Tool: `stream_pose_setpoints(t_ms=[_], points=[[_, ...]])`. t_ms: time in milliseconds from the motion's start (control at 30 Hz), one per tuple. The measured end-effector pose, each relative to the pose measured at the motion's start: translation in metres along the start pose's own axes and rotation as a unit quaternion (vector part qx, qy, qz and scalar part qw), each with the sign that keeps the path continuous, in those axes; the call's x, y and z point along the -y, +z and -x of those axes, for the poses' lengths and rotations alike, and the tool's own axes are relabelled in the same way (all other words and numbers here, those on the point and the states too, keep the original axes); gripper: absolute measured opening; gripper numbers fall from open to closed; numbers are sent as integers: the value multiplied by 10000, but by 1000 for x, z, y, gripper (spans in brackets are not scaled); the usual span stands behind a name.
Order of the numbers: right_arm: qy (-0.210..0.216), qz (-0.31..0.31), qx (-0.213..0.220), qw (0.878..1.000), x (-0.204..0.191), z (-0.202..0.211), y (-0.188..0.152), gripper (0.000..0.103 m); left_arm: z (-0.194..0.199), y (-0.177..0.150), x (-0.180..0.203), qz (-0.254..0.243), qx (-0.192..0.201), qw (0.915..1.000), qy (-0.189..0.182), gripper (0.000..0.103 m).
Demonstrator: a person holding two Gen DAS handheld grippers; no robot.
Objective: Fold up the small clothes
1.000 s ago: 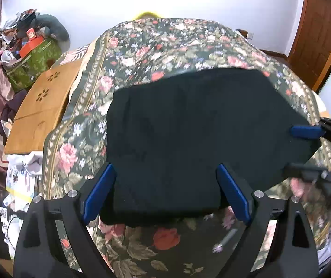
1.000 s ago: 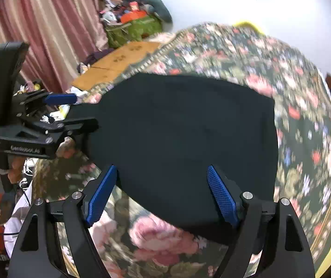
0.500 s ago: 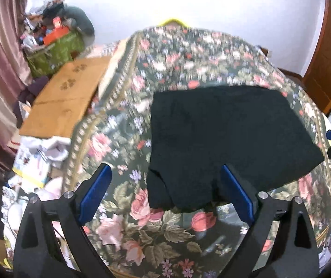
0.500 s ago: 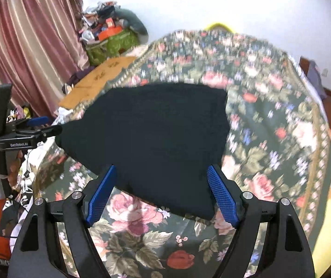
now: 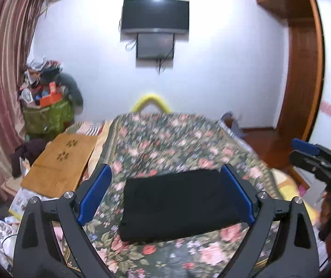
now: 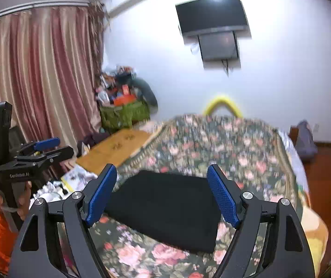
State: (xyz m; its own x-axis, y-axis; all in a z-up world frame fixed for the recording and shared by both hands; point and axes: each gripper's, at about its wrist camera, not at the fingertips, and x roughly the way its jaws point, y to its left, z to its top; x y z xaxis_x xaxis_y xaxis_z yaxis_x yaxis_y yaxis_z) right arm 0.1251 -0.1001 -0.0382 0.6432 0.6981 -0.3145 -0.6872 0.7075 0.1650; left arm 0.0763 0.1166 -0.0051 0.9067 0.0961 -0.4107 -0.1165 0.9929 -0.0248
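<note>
A black folded garment [image 5: 179, 203] lies flat on the floral bedspread [image 5: 165, 139], near the bed's front edge; it also shows in the right wrist view [image 6: 165, 208]. My left gripper [image 5: 165, 194] is open and empty, raised well back from the garment. My right gripper [image 6: 163, 193] is open and empty too, held back from the cloth. Each gripper shows at the edge of the other's view: the right one [image 5: 313, 159] and the left one [image 6: 42, 150].
A wooden board [image 5: 61, 162] lies left of the bed, with clutter on the floor below it. A green bag of items [image 5: 47, 113] stands by the striped curtain [image 6: 37, 81]. A TV [image 5: 156, 20] hangs on the far wall. A wooden door [image 5: 302, 69] stands at right.
Both grippers have pulled up and back from the garment, so the cameras now see the far wall. The black garment stays folded on the bed.
</note>
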Motion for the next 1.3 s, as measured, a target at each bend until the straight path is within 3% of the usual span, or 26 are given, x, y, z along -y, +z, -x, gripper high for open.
stream_pose_setpoints(t_ms=[100,167,400,1300], points=[[-31,98,277,9996,-14,18,6,79,23,6,10,-64,362,9993,76,95],[-124,174,447,9988,-23,27,8,85,34,7,14,-56,530,9986,61,95],[-391,235,661,9968,-41,41,1,103,52,1,19,-7,737,9972,76,102],[-514,59,474,9975,-39,44,-8,103,57,-12,25,-61,693,9976,37,103]])
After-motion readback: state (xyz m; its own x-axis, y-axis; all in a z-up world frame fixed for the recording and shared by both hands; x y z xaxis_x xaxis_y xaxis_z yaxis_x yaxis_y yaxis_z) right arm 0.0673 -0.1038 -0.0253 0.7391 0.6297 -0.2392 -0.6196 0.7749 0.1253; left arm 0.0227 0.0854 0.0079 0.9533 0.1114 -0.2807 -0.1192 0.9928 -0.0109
